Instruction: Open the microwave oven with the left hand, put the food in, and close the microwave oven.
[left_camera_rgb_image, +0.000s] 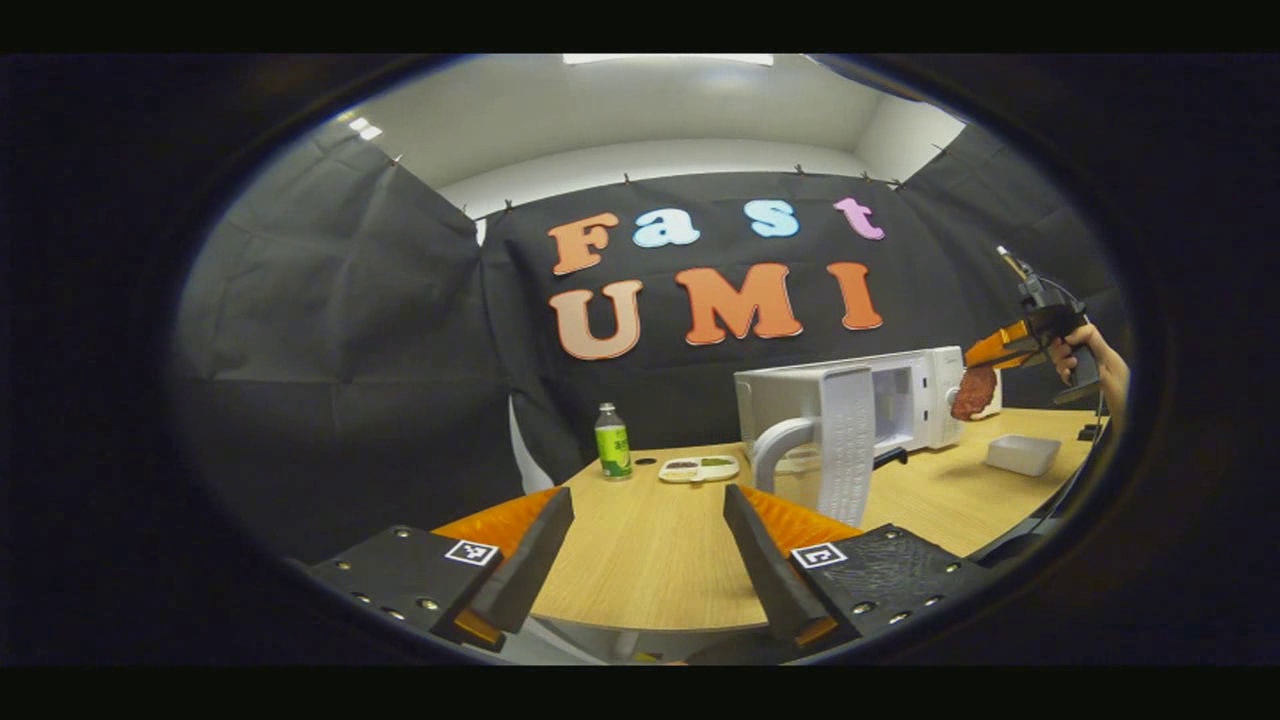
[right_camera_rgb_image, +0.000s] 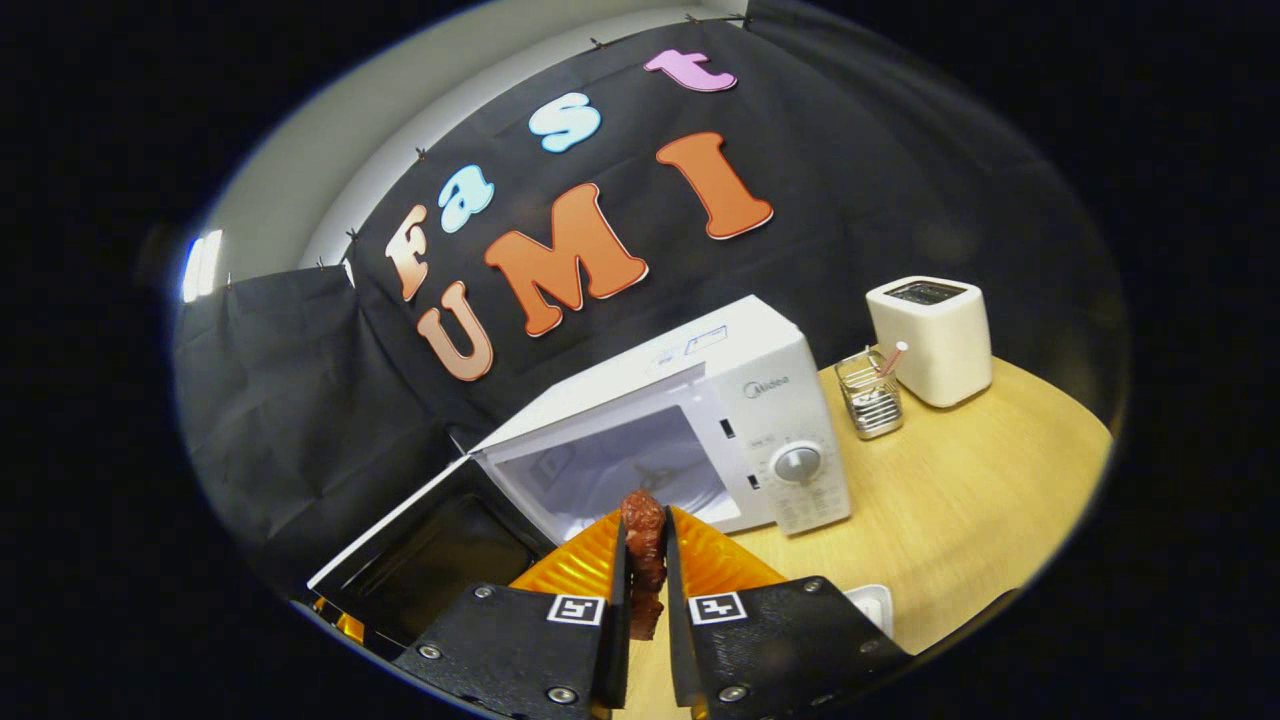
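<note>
Left gripper view: the left hand-held gripper (left_camera_rgb_image: 640, 560) is spread wide with nothing between its fingers, low over the near edge of the bench (left_camera_rgb_image: 640, 570). Bare bench surface lies ahead of it. Far left on the bench stands a bottle (left_camera_rgb_image: 612, 441), with a tray (left_camera_rgb_image: 699, 468) just to its right. Right of the tray, the microwave (left_camera_rgb_image: 925, 395) has its door (left_camera_rgb_image: 845, 445) swung out toward the near side, edge-on, leaving the cavity mouth unobstructed. A white box (left_camera_rgb_image: 1022, 454) lies near the right edge of the bench.

The right hand-held gripper (left_camera_rgb_image: 985, 375), held by a hand (left_camera_rgb_image: 1085, 350), hangs in the air right of the microwave front, clamped on the food (left_camera_rgb_image: 974, 392).

Right gripper view: the food (right_camera_rgb_image: 645, 555) is pinched between narrow fingers, above the bench and just in front of the open cavity. The door (right_camera_rgb_image: 430, 555) extends left. Far right stand a wire holder (right_camera_rgb_image: 868, 395) and a toaster (right_camera_rgb_image: 932, 340), well apart from the gripper.
</note>
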